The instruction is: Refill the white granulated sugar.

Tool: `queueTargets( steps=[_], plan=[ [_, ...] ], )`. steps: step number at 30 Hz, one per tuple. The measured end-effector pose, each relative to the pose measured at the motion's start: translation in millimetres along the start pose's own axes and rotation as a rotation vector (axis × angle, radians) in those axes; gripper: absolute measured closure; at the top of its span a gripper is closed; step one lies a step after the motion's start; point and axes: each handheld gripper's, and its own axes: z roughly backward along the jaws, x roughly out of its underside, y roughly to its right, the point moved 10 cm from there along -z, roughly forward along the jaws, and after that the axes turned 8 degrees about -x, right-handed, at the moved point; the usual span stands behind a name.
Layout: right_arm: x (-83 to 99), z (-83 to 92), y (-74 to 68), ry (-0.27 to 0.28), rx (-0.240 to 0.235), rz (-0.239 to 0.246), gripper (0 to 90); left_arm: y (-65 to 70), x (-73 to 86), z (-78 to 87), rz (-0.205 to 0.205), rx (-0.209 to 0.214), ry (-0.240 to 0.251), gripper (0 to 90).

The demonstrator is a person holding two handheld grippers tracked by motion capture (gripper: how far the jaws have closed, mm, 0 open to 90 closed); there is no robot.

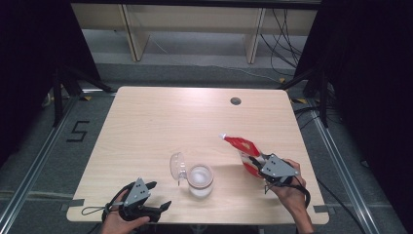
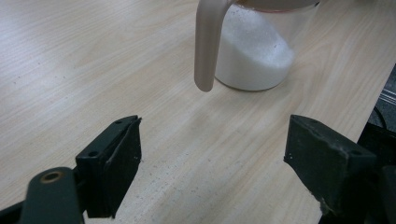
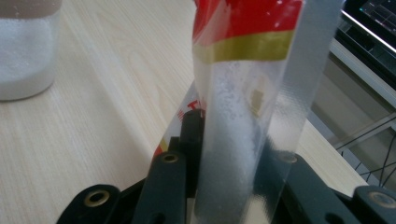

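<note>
A clear jar [image 1: 200, 179] partly filled with white powder stands near the table's front edge, its lid [image 1: 175, 165] tipped open to the left. In the left gripper view the jar [image 2: 254, 56] and its beige handle [image 2: 205, 46] sit just beyond my left gripper [image 2: 212, 140], whose jaws stand wide apart with bare table between them. That left gripper [image 1: 160, 194] rests at the front left corner. My right gripper [image 1: 254, 163] is shut on a red, white and clear plastic bag [image 1: 241, 145], which points up and left. White grains cling inside the bag [image 3: 247, 46], pinched in the right gripper [image 3: 229, 140].
The light wooden table [image 1: 170, 122] has a round cable hole [image 1: 235, 101] at the back right. Its right edge [image 3: 322, 140] runs close beside the bag. Dark curtains, metal floor rails and cables surround the table.
</note>
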Motion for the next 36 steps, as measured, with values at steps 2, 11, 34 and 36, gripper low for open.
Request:
queueTargets(
  steps=[2, 11, 34, 36],
  plan=[
    [1.3, 1.7, 0.7, 0.002, 0.004, -0.019, 74.8, 0.8, 0.0, 0.2, 0.003, 0.004, -0.001, 18.3],
    [7.4, 9.5, 4.8, -0.007, 0.022, -0.055, 73.6, -0.4, 0.0, -0.1, -0.003, -0.003, -0.001, 18.3],
    [21.2, 26.0, 10.4, -0.034, 0.089, -0.129, 66.7, 0.4, -0.6, -0.2, 0.003, 0.002, 0.005, 18.3],
    [22.5, 27.1, 10.3, -0.036, 0.094, -0.133, 64.8, 4.0, -0.2, 0.3, 0.040, 0.009, 0.001, 18.3]
  ],
)
